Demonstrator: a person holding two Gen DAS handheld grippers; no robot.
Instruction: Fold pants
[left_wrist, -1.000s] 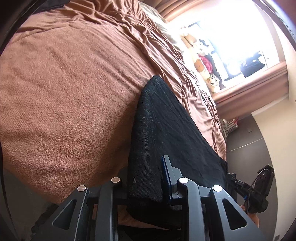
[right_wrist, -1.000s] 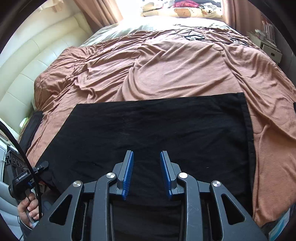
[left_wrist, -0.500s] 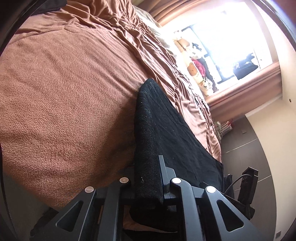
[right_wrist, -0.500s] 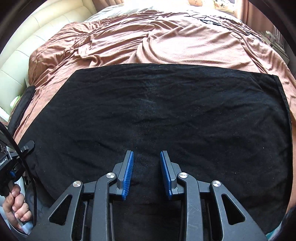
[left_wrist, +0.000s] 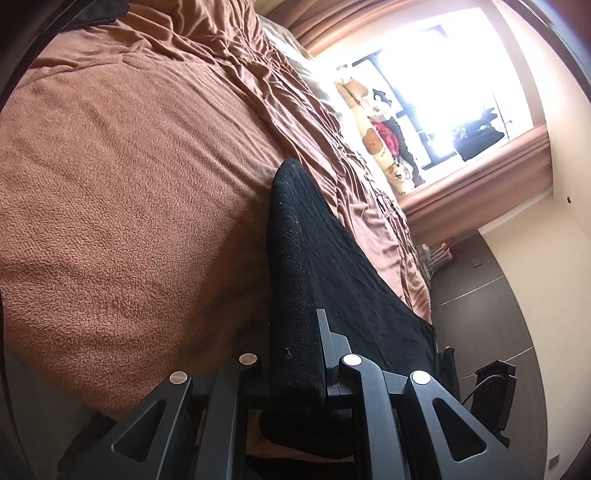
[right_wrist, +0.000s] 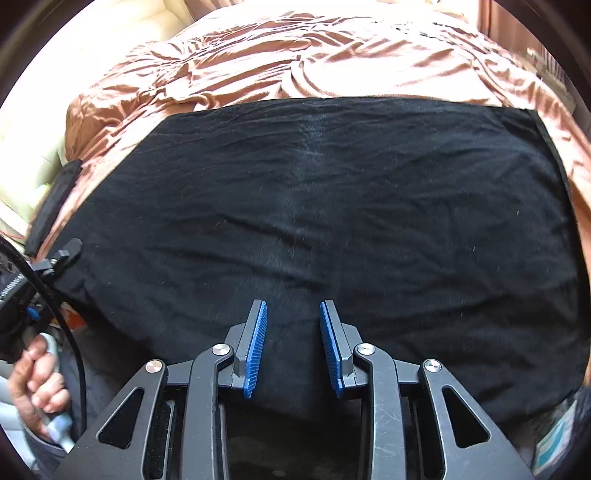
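Two claws are at work on black pants (right_wrist: 325, 206), which are spread flat across a brown bed cover (left_wrist: 122, 192), near the bed's front edge. Left claw (left_wrist: 295, 369) is clenched on the thick hem at one end of the pants; fabric is pinched between its jaws and raised off the cover. Right claw (right_wrist: 291, 343) is held partly apart, just above the near edge of the cloth, nothing gripped; contact cannot be told. For a clean fold, the right claw would likely need to be closed on the near edge, both ends lifted together, cloth kept taut and edges matched. Slack in the middle should be avoided, judged from the wrinkles.
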